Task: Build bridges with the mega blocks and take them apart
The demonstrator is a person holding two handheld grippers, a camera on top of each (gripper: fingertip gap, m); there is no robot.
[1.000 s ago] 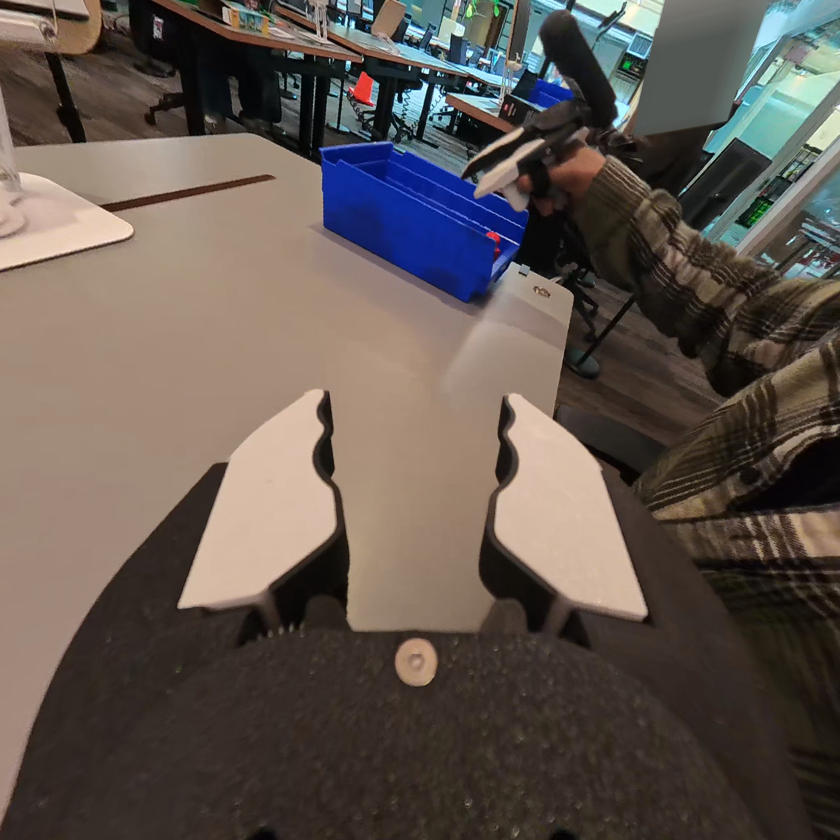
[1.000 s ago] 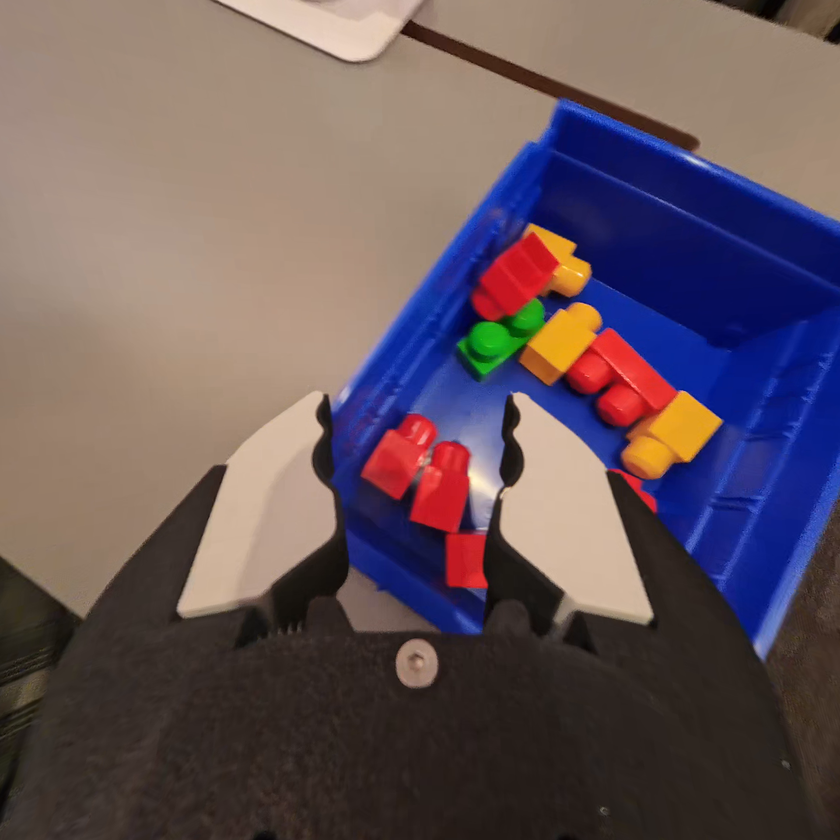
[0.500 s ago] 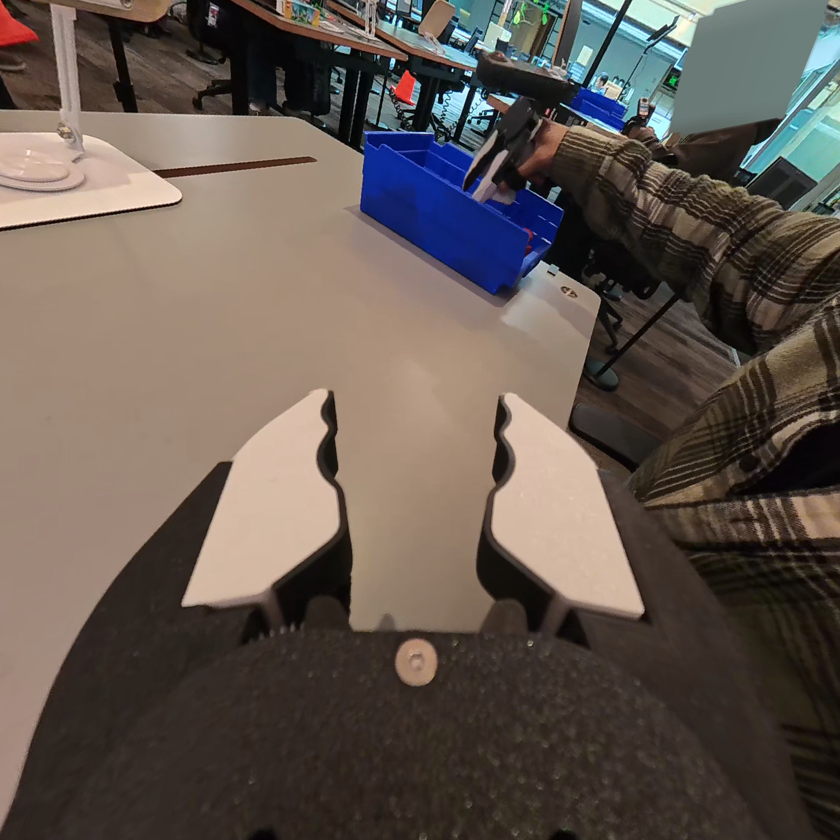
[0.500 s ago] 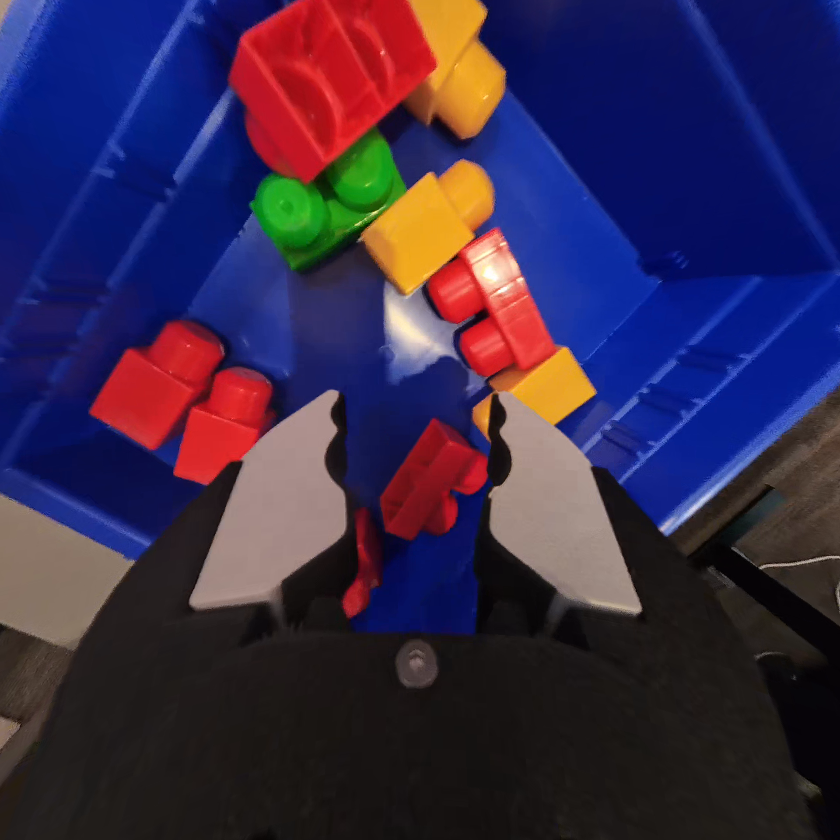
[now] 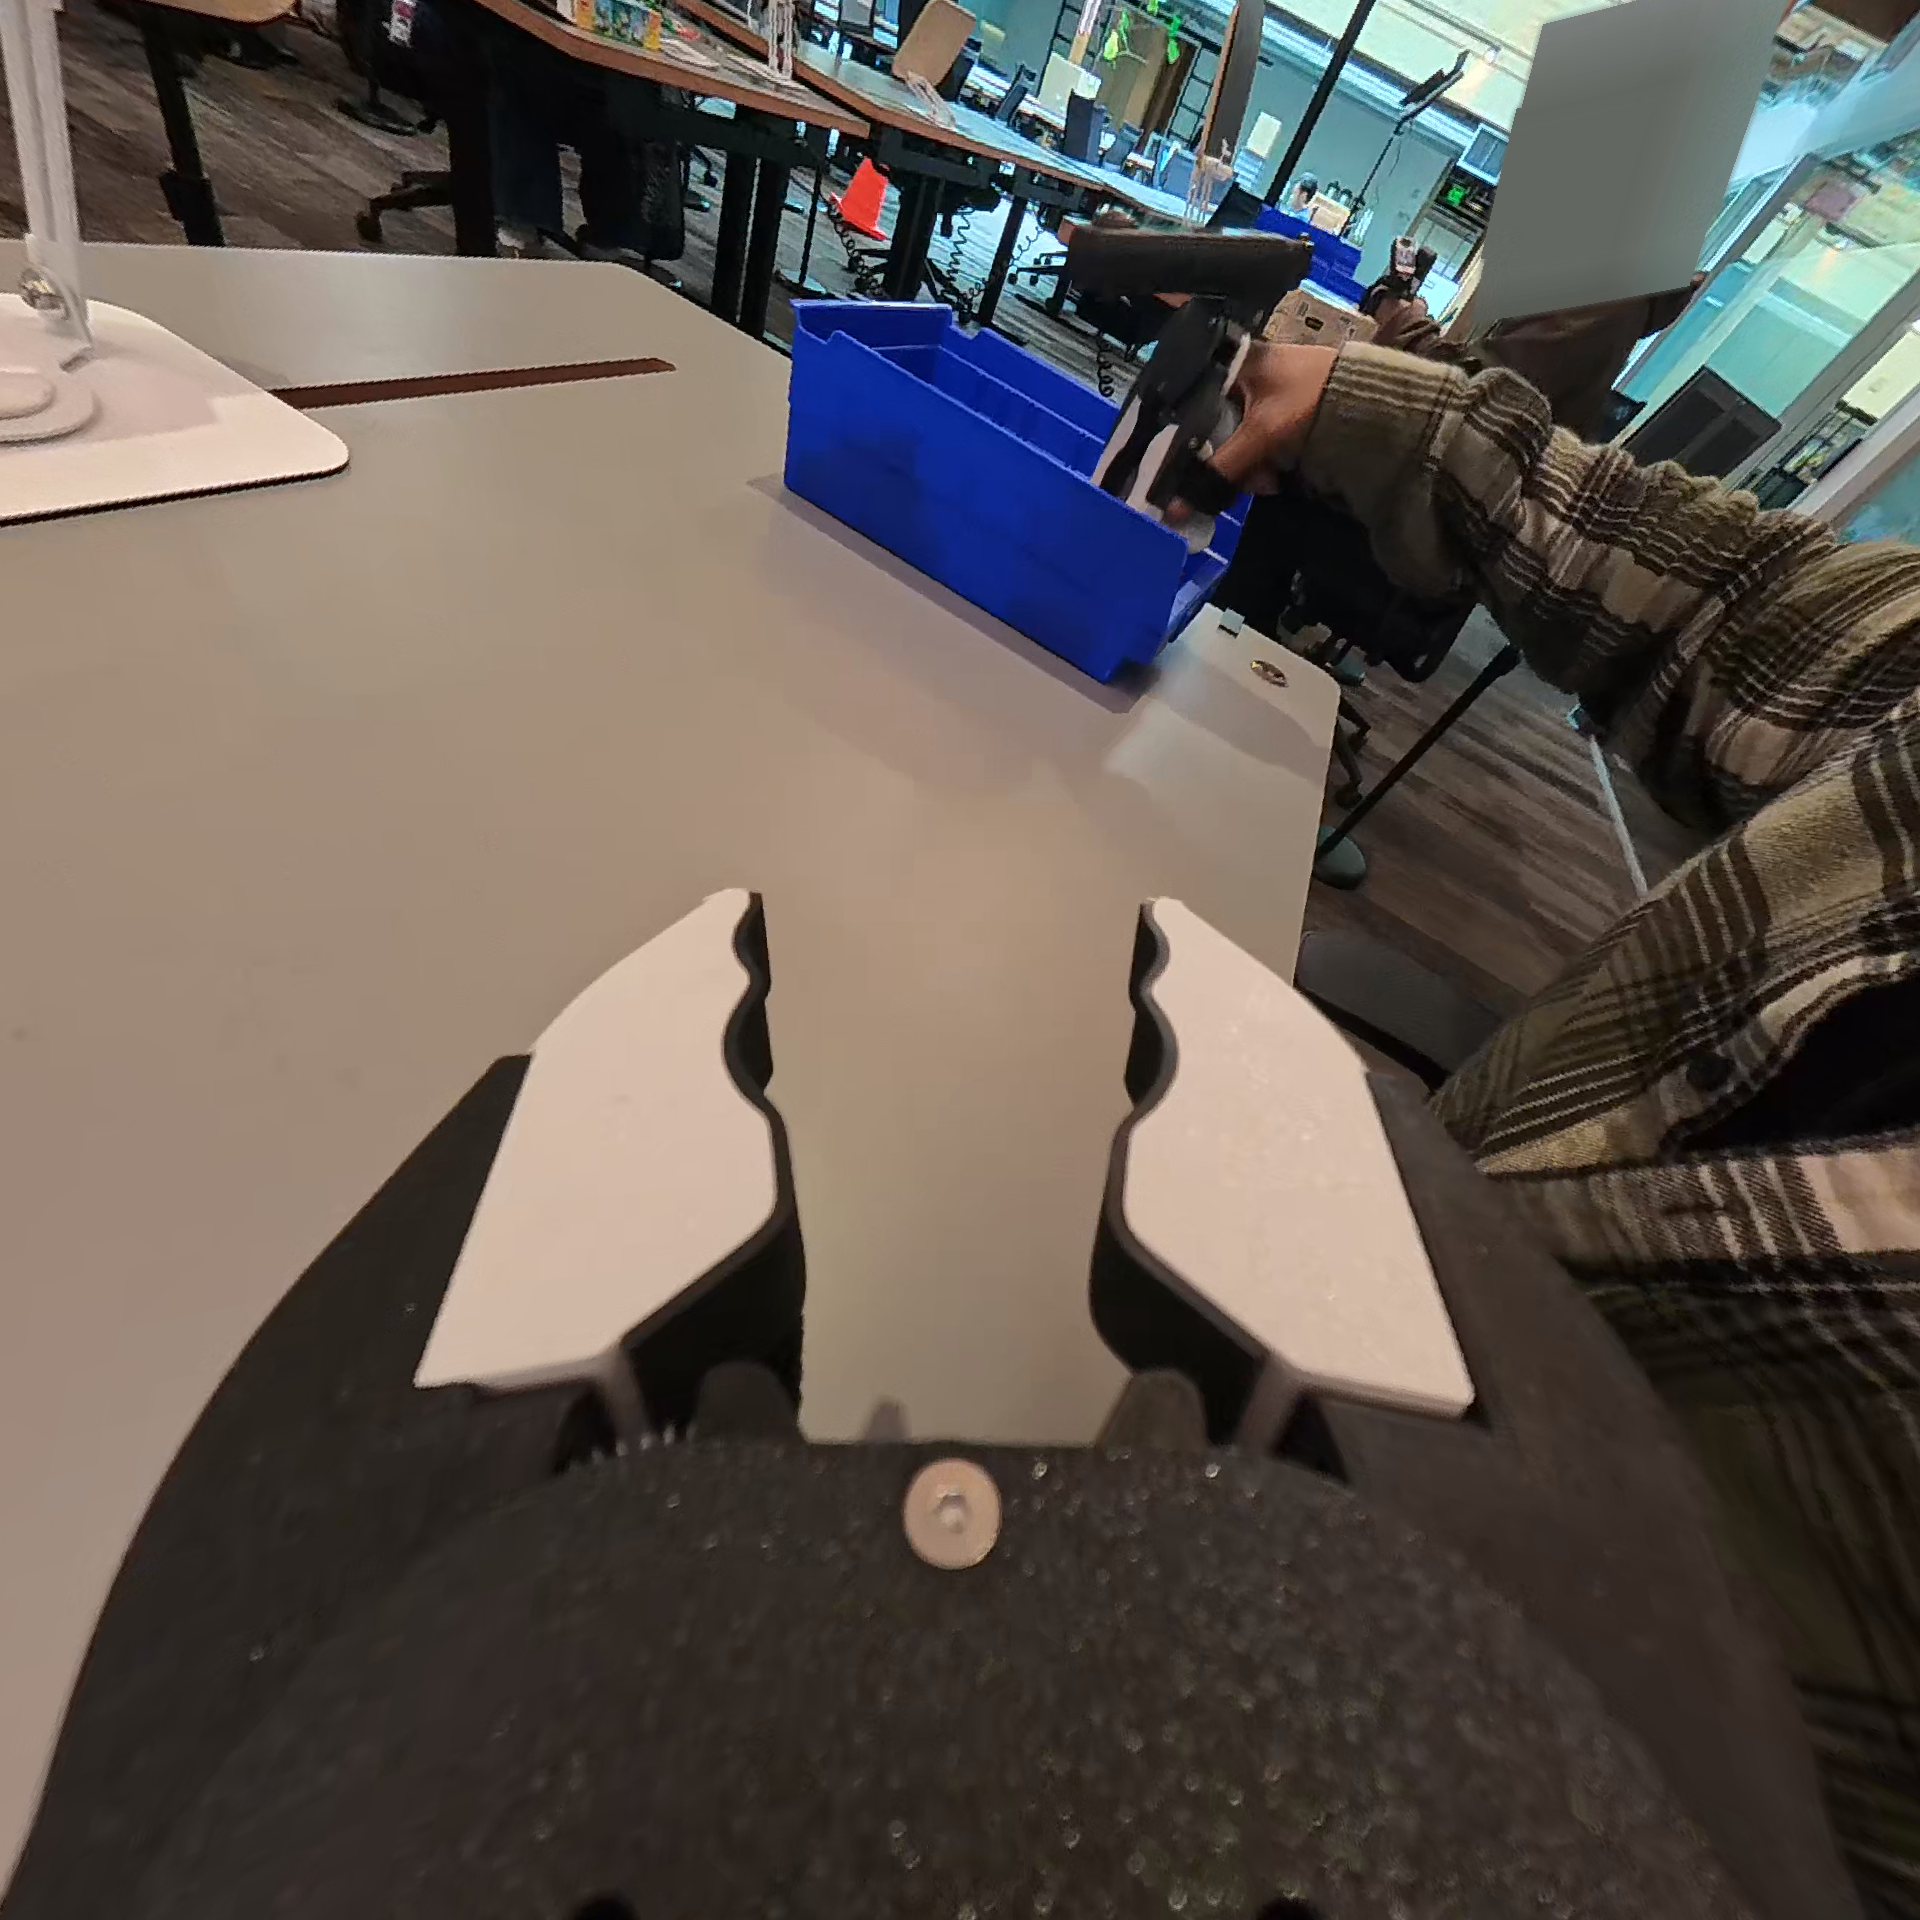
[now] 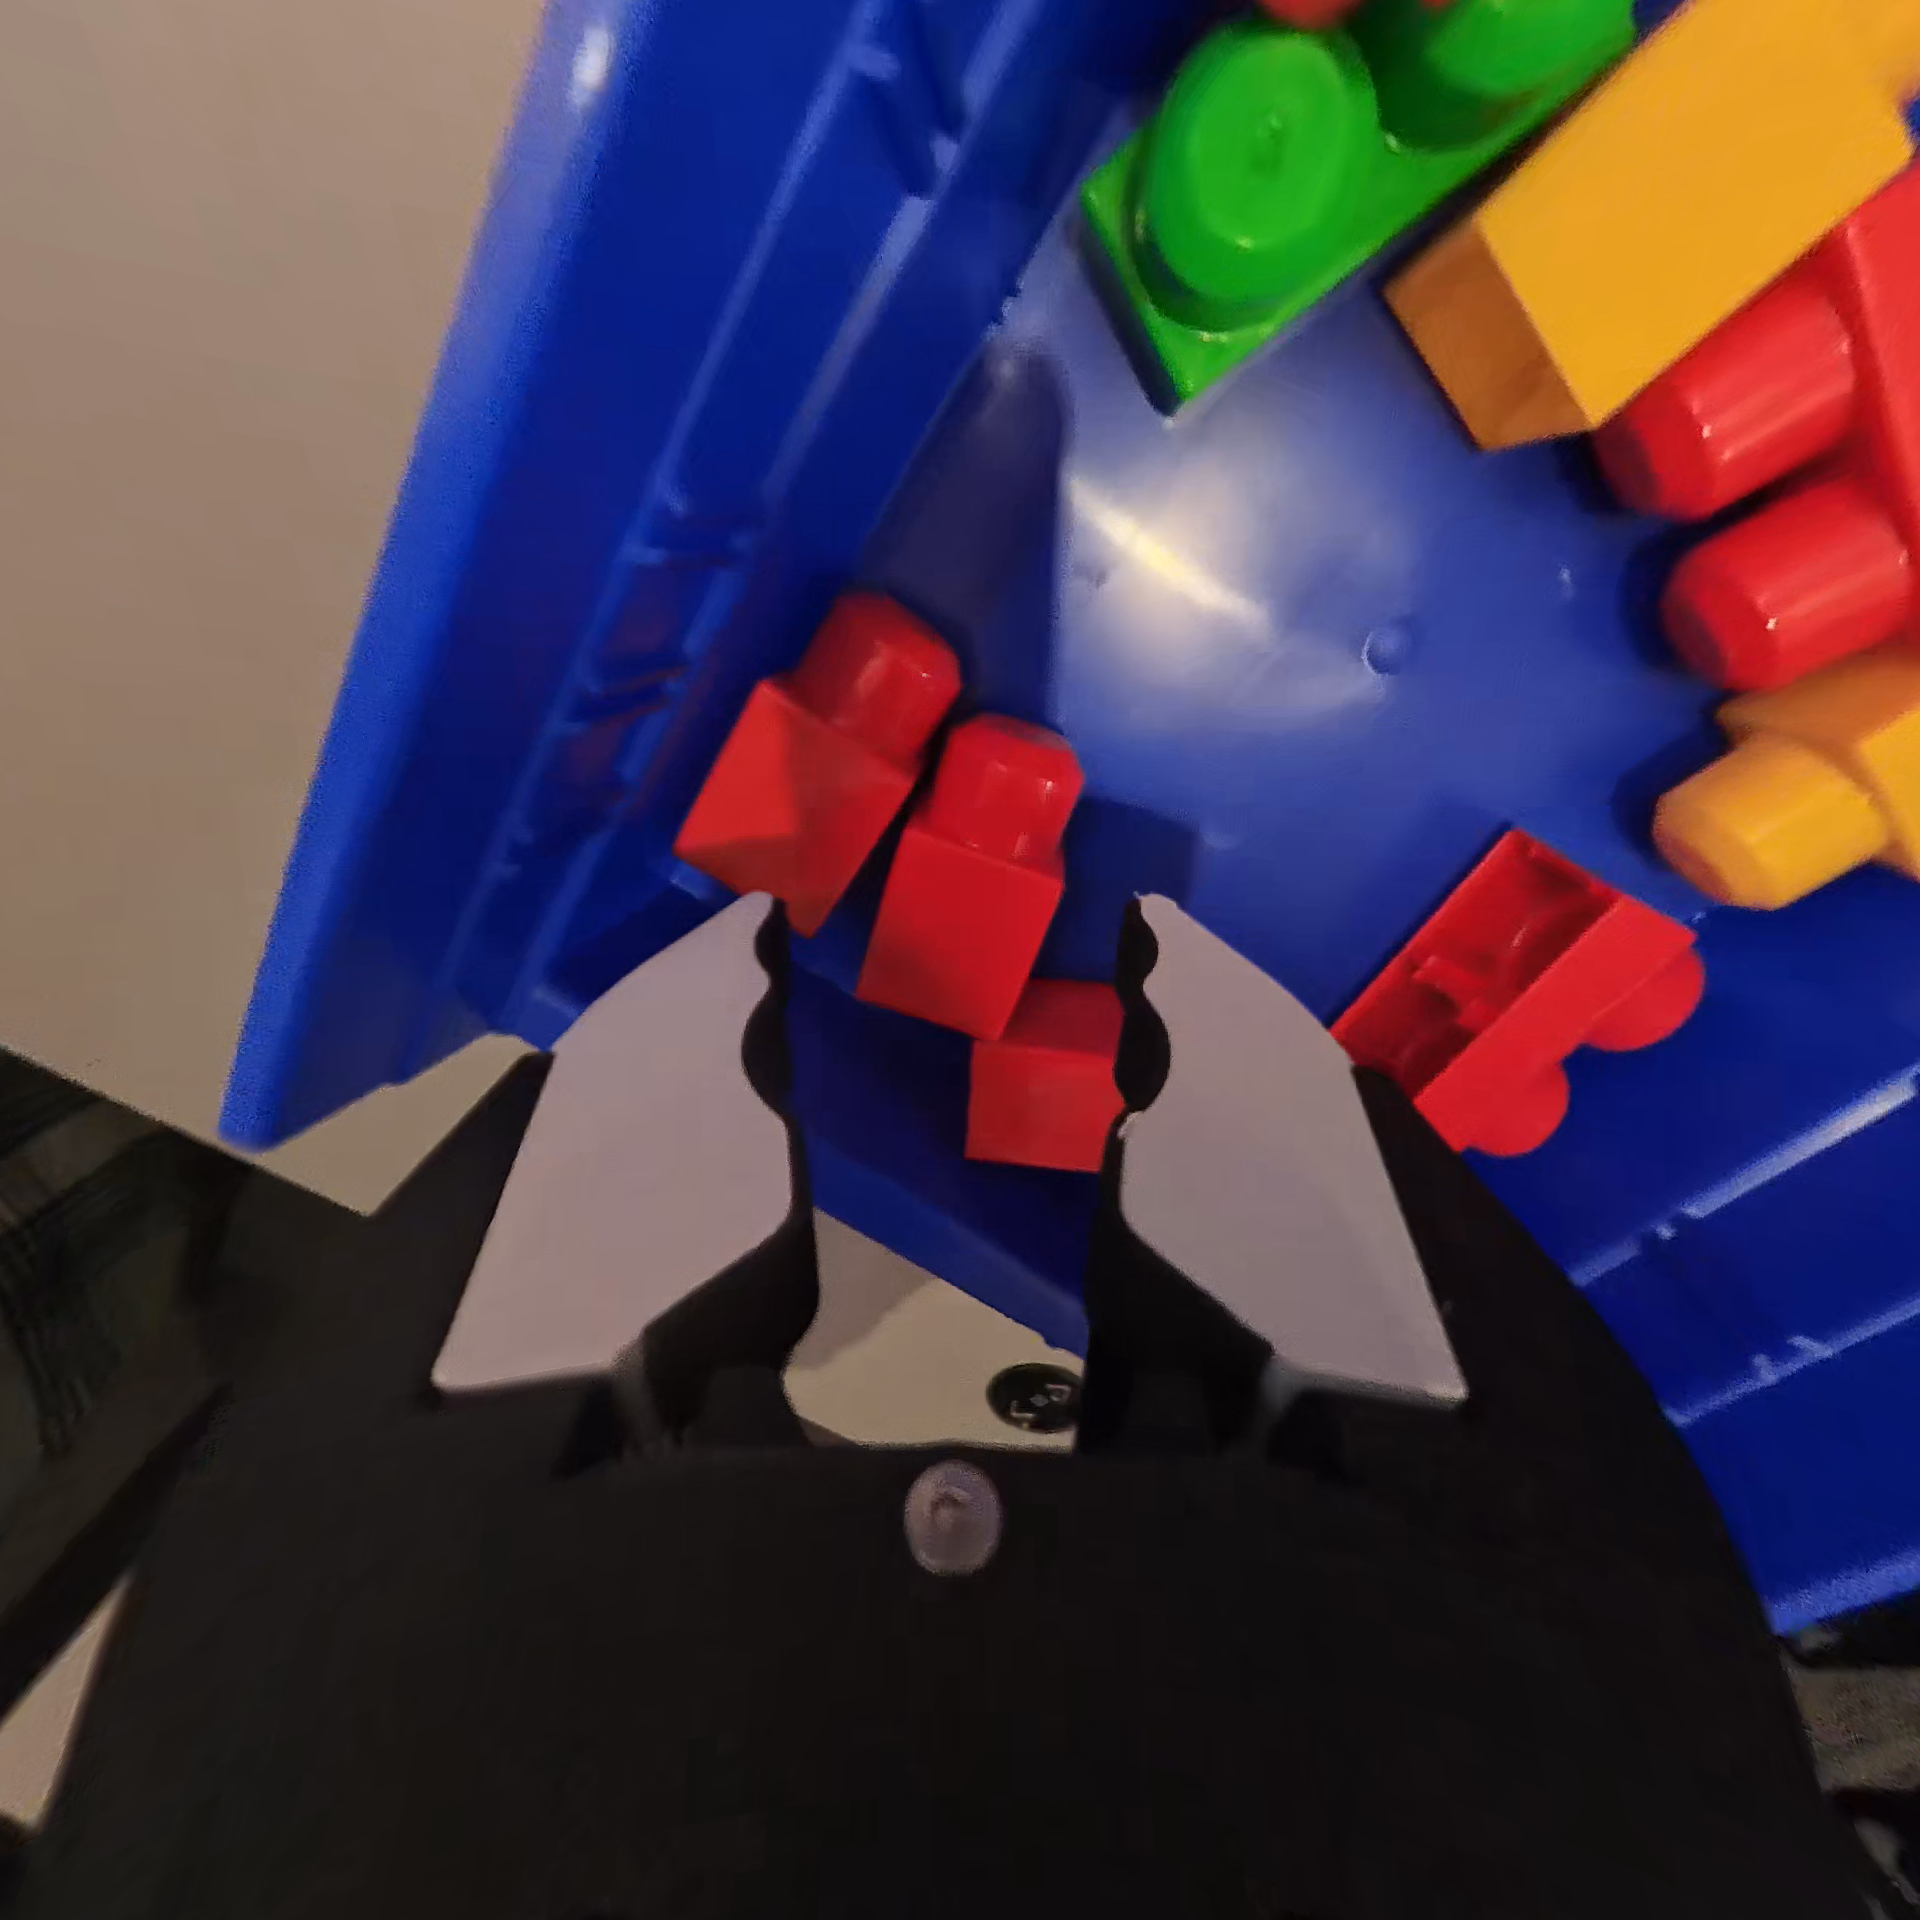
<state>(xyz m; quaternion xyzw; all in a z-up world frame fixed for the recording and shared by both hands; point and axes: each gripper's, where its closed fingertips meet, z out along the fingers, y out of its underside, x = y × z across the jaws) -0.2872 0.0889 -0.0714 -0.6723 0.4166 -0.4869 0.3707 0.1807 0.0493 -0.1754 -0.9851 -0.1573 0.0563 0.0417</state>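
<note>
The left gripper [image 5: 948,1023] hangs low over the bare grey bench [image 5: 416,748], its 2 pale fingers spread wide with nothing between them, pointing across the bench toward its far right corner. Beside it on the right a plaid sleeve [image 5: 1621,582] reaches forward from the person's body, the arm stretched out nearly level. At its end the hand [image 5: 1262,416] grips the right gripper's handle and tips the tool steeply down into the near end of the blue bin [image 5: 966,509], which sits at the far right corner of the bench. A white pad [image 5: 156,447] lies at the far left.

In the right wrist view, the right gripper [image 6: 948,1023] is spread wide inside the bin [image 6: 644,582], holding nothing. Between its fingers lies a small red block [image 6: 1039,1081], close against the right finger [image 6: 1257,1164]; whether they touch cannot be told. Just past the tips, 2 more red 1-stud blocks [image 6: 966,883] lie side by side near the bin's left wall. To the right a red 2-stud block [image 6: 1507,997] lies on its side showing its hollow underside. Farther in are a green 2-stud block [image 6: 1268,197], a yellow block [image 6: 1662,218], another red 2-stud block [image 6: 1787,478] and a second yellow block [image 6: 1808,790] at the right edge.
</note>
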